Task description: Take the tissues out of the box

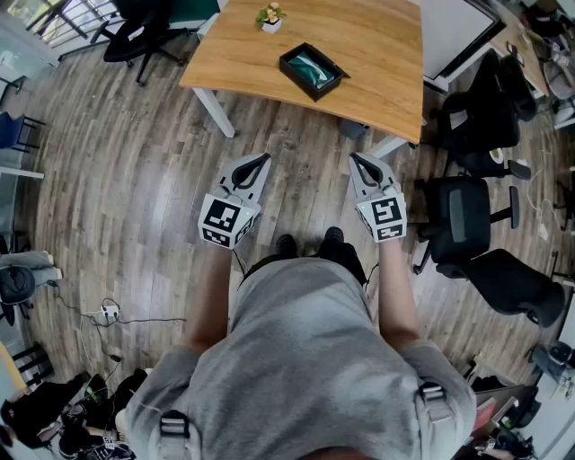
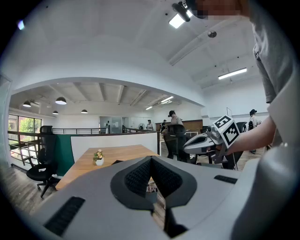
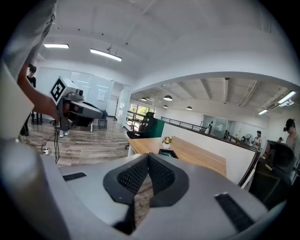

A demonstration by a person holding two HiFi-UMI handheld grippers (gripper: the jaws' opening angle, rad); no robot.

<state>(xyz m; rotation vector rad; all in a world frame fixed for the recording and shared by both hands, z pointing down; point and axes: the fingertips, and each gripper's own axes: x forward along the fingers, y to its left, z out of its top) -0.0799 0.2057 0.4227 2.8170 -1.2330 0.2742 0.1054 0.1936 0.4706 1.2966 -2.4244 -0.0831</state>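
A black tissue box [image 1: 312, 70] with teal tissue showing in its top lies on the wooden table [image 1: 377, 63], well ahead of both grippers. It also shows small in the right gripper view as the tissue box [image 3: 168, 153]. My left gripper [image 1: 261, 160] and right gripper [image 1: 355, 159] are held side by side over the floor in front of the table, both shut with nothing between the jaws. In the left gripper view the left gripper [image 2: 151, 160] is shut and the box is mostly hidden behind it. The right gripper [image 3: 148, 156] is shut too.
A small potted plant [image 1: 269, 17] stands at the table's far edge. Black office chairs [image 1: 472, 211] crowd the right side, another chair [image 1: 135, 36] stands at the far left. Cables and a power strip [image 1: 108, 313] lie on the wood floor at the left.
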